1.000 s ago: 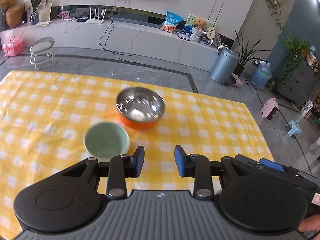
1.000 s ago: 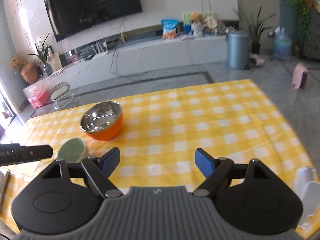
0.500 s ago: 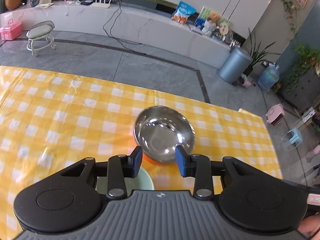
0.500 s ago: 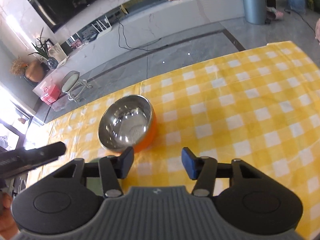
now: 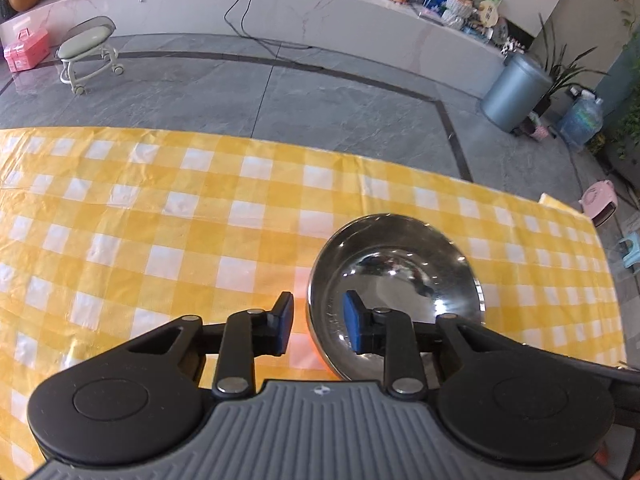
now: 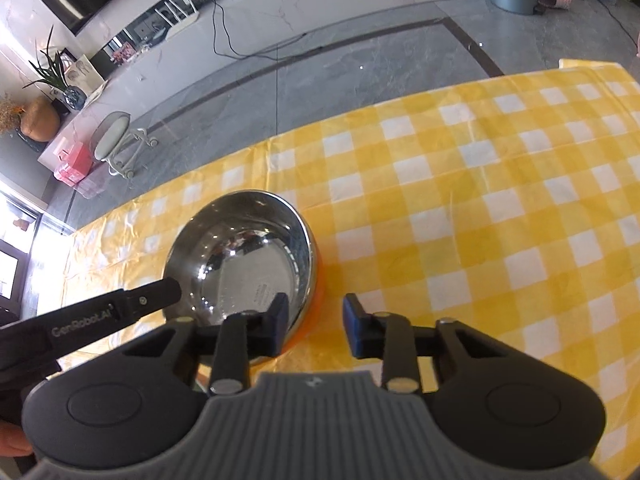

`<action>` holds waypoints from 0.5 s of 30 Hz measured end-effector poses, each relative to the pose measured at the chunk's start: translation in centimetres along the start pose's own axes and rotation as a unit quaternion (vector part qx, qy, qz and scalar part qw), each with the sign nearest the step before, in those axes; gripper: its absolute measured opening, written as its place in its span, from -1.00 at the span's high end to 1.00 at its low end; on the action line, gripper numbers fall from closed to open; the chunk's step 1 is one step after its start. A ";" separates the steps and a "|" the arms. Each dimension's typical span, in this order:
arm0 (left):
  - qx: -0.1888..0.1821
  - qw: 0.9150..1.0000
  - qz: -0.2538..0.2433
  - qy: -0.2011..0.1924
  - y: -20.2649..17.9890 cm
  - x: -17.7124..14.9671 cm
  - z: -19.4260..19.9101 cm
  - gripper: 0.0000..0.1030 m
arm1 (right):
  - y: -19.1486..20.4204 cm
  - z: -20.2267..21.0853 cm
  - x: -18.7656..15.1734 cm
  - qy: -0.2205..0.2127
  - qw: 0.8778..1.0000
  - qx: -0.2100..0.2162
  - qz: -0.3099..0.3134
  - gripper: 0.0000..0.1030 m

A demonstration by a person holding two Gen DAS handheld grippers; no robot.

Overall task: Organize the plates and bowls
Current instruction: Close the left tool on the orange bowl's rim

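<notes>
Steel bowl (image 5: 394, 276): mirror-bright inside, orange outside; stands upright on the table near its far edge. In the left wrist view only a thin orange sliver shows at its lower left, and the near part of the rim is cut off behind the gripper body. In the right wrist view the orange wall (image 6: 310, 312) shows on the bowl's right side; the near rim is again hidden.

Left gripper (image 5: 319, 318): jaws have just been closing and straddle the bowl's left rim, one blue pad outside over the cloth, the other inside over the steel. A visible gap remains on each side of the rim; the pads do not appear to press it. In the right wrist view one black finger (image 6: 156, 294) of it reaches the bowl's left rim; whether it touches cannot be told.

Right gripper (image 6: 314, 322): jaws have just been closing and straddle the bowl's right rim, left pad inside the bowl, right pad outside over the cloth. Contact with the wall is hard to judge; the outer pad stands clear of it.

Tablecloth (image 5: 160, 216): yellow-and-white check, wrinkled; lower part hidden by the gripper bodies.

Person: a fingertip (image 6: 12, 446) at the lower left edge, cut off.

Background: grey tiled floor (image 5: 280, 92), small wheeled stool (image 5: 90, 54), grey bin (image 5: 514, 90); objects on the far ledge too small to identify.
</notes>
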State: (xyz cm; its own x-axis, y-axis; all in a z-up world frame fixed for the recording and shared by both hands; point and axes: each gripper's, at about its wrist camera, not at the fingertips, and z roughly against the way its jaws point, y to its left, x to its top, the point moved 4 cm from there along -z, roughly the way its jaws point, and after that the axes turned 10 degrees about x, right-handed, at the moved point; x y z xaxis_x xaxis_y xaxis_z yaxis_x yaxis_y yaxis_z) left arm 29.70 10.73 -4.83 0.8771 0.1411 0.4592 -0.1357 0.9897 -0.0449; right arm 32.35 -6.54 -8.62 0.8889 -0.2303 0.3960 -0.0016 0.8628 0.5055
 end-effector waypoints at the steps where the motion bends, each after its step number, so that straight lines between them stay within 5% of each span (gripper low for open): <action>1: 0.003 1.000 -0.002 0.004 -0.1 0.0 -0.3 0.46 | -0.1 -0.3 0.1 0.003 1.000 0.001 -0.005 0.47; 8: 0.012 1.000 -0.008 0.010 -0.3 0.2 -0.9 0.88 | -0.3 -1.5 0.4 0.014 1.000 0.014 -0.022 0.76; 15: 0.016 1.000 -0.005 0.006 -0.4 0.0 0.4 0.89 | 0.3 -1.2 0.0 0.016 1.000 0.002 -0.018 0.81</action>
State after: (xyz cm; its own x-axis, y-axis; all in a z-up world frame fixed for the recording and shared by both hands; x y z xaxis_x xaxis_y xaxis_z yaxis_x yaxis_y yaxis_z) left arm 29.58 10.36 -4.50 0.8842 0.1319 0.4482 -0.1418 0.9898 -0.0117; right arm 32.91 -5.70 -9.40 0.9028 -0.2470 0.3519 0.0292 0.8518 0.5231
